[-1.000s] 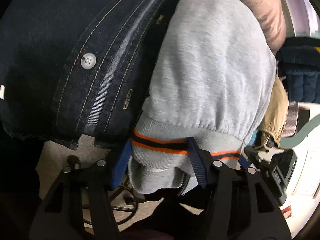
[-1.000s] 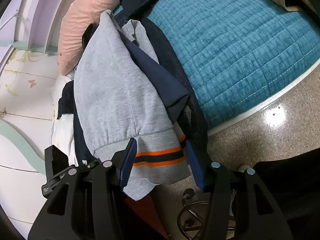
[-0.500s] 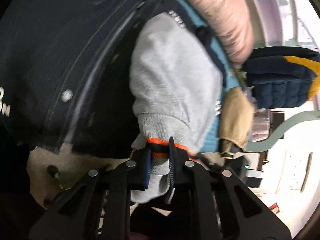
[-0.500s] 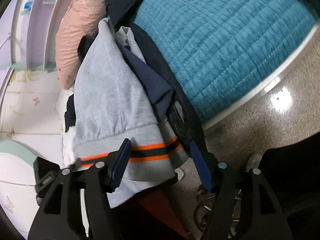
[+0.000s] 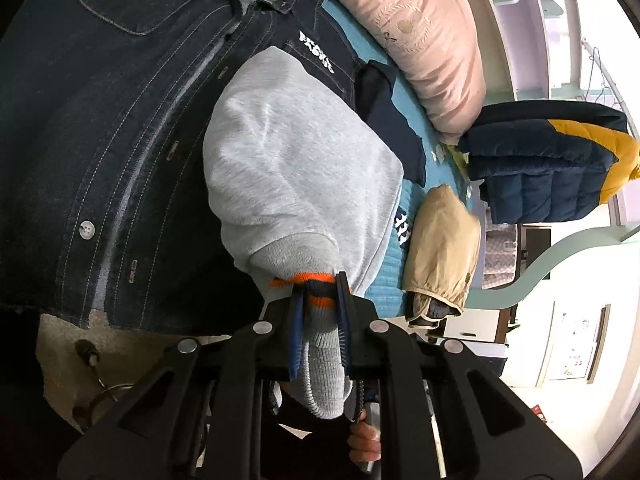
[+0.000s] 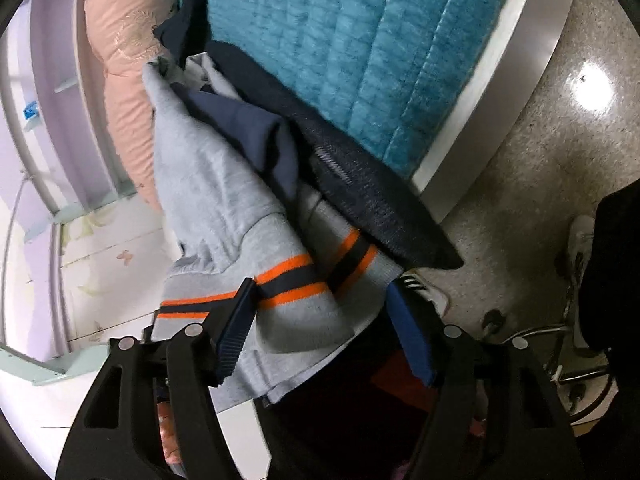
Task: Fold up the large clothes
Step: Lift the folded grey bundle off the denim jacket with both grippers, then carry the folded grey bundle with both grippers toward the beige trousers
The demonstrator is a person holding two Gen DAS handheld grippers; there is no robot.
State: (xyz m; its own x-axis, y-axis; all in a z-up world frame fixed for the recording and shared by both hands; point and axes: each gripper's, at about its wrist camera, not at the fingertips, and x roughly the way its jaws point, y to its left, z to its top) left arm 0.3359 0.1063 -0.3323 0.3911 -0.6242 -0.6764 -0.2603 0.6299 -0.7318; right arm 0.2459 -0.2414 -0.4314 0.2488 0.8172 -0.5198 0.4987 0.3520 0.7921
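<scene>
Now the left claw (image 5: 320, 316), wide apart a second ago, is clamped on the grey sweatshirt's (image 5: 288, 168) orange-striped cuff (image 5: 316, 292), beside the denim shirt (image 5: 120, 120). Right claw (image 6: 320, 328) jaws are opening, wider than before; the striped hem (image 6: 304, 276) lies between them, sweatshirt draped off the bed (image 6: 360, 60) edge.

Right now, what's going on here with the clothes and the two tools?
A person is starting on a grey sweatshirt lying among a pile of clothes on the bed. The left tool is shut on its striped hem, bunched between the pads. The right tool has another stretch of that hem between its jaws, which are opening and not pressing on it. A denim shirt lies beside it.
</scene>
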